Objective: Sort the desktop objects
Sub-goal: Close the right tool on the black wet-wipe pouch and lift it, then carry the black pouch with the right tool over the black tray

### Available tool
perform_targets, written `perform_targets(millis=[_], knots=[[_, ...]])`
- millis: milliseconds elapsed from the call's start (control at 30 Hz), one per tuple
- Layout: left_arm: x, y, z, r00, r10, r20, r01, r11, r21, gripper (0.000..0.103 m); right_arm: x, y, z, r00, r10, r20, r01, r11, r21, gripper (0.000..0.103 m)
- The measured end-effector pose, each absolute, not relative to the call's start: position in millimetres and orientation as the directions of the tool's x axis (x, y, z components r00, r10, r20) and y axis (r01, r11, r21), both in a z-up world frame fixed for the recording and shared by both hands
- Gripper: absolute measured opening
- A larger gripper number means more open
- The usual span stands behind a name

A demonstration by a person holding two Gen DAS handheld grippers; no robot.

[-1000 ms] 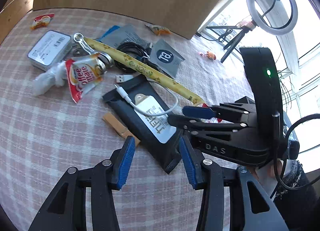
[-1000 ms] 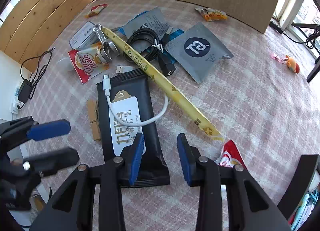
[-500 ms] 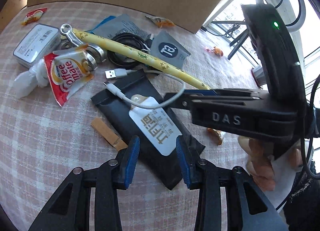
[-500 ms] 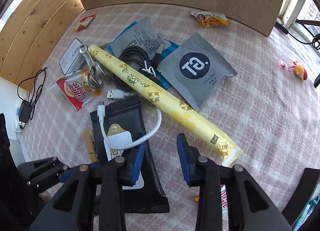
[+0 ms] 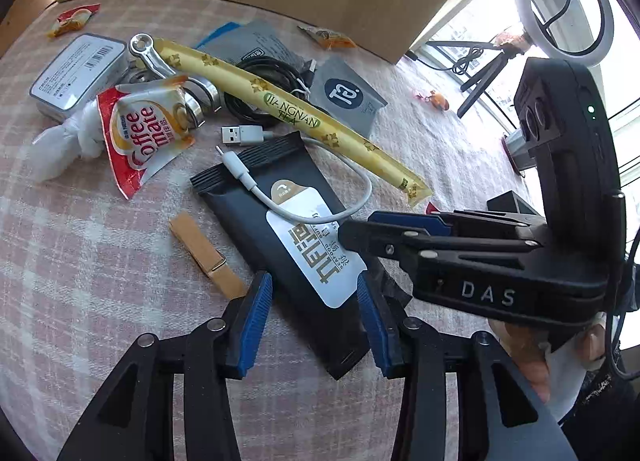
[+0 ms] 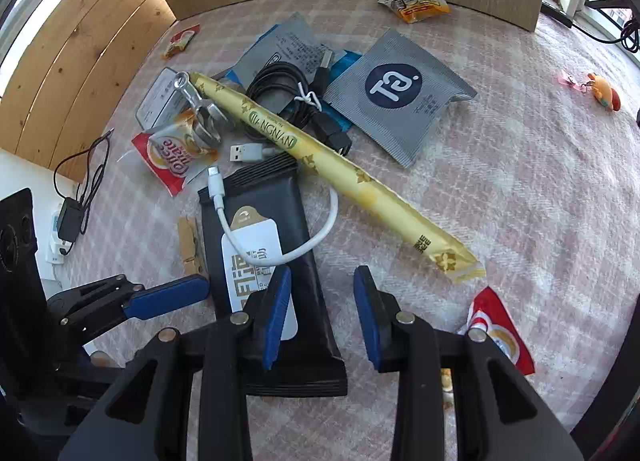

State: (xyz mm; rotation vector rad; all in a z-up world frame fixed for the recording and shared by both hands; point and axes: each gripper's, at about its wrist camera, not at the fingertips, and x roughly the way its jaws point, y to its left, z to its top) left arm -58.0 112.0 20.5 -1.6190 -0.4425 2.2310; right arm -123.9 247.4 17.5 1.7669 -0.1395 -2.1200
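A black pouch (image 5: pixel 280 237) with a white label lies flat near the middle of the table (image 5: pixel 80 261), which is covered in a pink checked cloth. A white USB cable (image 5: pixel 320 189) loops over its upper half, and a wooden clothespin (image 5: pixel 204 253) rests just beside its left edge. The left hand-held gripper (image 5: pixel 314 317) hovers over the pouch's lower end, its jaws opening, with nothing pressed between the blue pads. The right hand-held gripper (image 6: pixel 320 313) hangs over the pouch's right edge, jaws spread and empty. Beyond the pouch a long yellow tea stick (image 6: pixel 332 177) runs diagonally, beside a coiled black cable (image 6: pixel 288 93), a grey sachet (image 6: pixel 400 97) and a Coffee mate packet (image 5: pixel 144 133).
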Motion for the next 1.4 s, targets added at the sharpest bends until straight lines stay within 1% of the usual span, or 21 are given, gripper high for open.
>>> perform_targets(millis=[67, 167, 267, 300, 333, 367, 500, 567, 600, 633, 667, 733, 800, 900, 1100, 1200, 1400], knots=[[-55.0, 115.5, 19.3, -0.282, 0.458, -0.843, -0.104, -0.888, -0.448, 0.044, -116.4, 246.1, 18.2, -0.143, -0.352, -0.925, 0.219, -0.923, 0.318, 0.026], [-47.1, 120.3, 17.8, -0.276, 0.462, -0.843, -0.114, -0.886, -0.449, 0.044, -105.6, 244.1, 20.0, -0.160, -0.329, -0.931, 0.220, -0.931, 0.291, 0.026], [-43.5, 121.3, 18.8, -0.277, 0.461, -0.843, -0.112, -0.887, -0.448, 0.044, -99.0, 244.0, 29.2, -0.193, -0.301, -0.934, 0.257, -0.934, 0.248, 0.025], [-44.2, 119.4, 19.2, -0.281, 0.462, -0.841, -0.096, -0.886, -0.454, 0.045, -99.3, 247.4, 33.2, -0.216, -0.293, -0.932, 0.246, -0.940, 0.238, 0.026], [-45.7, 117.1, 19.1, -0.285, 0.459, -0.841, -0.082, -0.886, -0.456, 0.047, -101.1, 250.7, 34.5, -0.223, -0.282, -0.933, 0.229, -0.946, 0.232, 0.029], [-47.4, 115.4, 18.8, -0.288, 0.462, -0.839, -0.077, -0.884, -0.460, 0.048, -100.7, 256.7, 35.5, -0.220, -0.283, -0.933, 0.216, -0.947, 0.236, 0.030], [-53.5, 115.0, 16.0, -0.291, 0.468, -0.835, -0.080, -0.881, -0.466, 0.048, -111.5, 249.3, 27.4, -0.220, -0.257, -0.941, 0.193, -0.957, 0.216, 0.030], [-55.2, 119.0, 13.9, -0.292, 0.460, -0.839, -0.094, -0.886, -0.453, 0.048, -109.0, 250.8, 23.0, -0.205, -0.273, -0.940, 0.188, -0.953, 0.236, 0.029], [-55.1, 121.0, 13.1, -0.294, 0.455, -0.841, -0.105, -0.889, -0.445, 0.050, -106.8, 250.0, 22.9, -0.203, -0.286, -0.936, 0.186, -0.950, 0.250, 0.029], [-53.9, 121.9, 13.3, -0.299, 0.458, -0.837, -0.113, -0.888, -0.446, 0.051, -103.5, 248.5, 22.6, -0.191, -0.306, -0.932, 0.187, -0.944, 0.272, 0.025], [-52.3, 122.9, 13.0, -0.294, 0.464, -0.836, -0.113, -0.885, -0.452, 0.050, -98.8, 246.7, 23.3, -0.190, -0.303, -0.934, 0.188, -0.945, 0.268, 0.023], [-46.9, 125.3, 11.5, -0.283, 0.473, -0.835, -0.124, -0.881, -0.457, 0.050, -87.8, 245.5, 25.5, -0.207, -0.273, -0.940, 0.198, -0.952, 0.233, 0.023], [-36.9, 129.6, 12.0, -0.278, 0.479, -0.833, -0.138, -0.878, -0.459, 0.050, -77.1, 252.9, 24.1, -0.195, -0.294, -0.936, 0.174, -0.949, 0.262, 0.023], [-21.2, 136.5, 13.1, -0.264, 0.517, -0.815, -0.124, -0.856, -0.503, 0.050, -56.8, 266.0, 24.5, -0.190, -0.311, -0.931, 0.143, -0.947, 0.287, 0.023], [2.7, 171.5, 21.9, -0.256, 0.522, -0.814, -0.178, -0.853, -0.491, 0.050, -17.8, 310.2, 31.9, -0.220, -0.317, -0.923, 0.091, -0.948, 0.304, 0.020], [10.3, 187.9, 32.3, -0.259, 0.533, -0.805, -0.215, -0.845, -0.490, 0.050, -16.0, 314.7, 37.8, -0.248, -0.328, -0.911, 0.054, -0.944, 0.325, 0.020], [16.7, 227.0, 54.2, -0.269, 0.551, -0.790, -0.294, -0.828, -0.477, 0.049, -0.1, 351.8, 58.4, -0.312, -0.309, -0.899, 0.001, -0.946, 0.325, 0.019]])
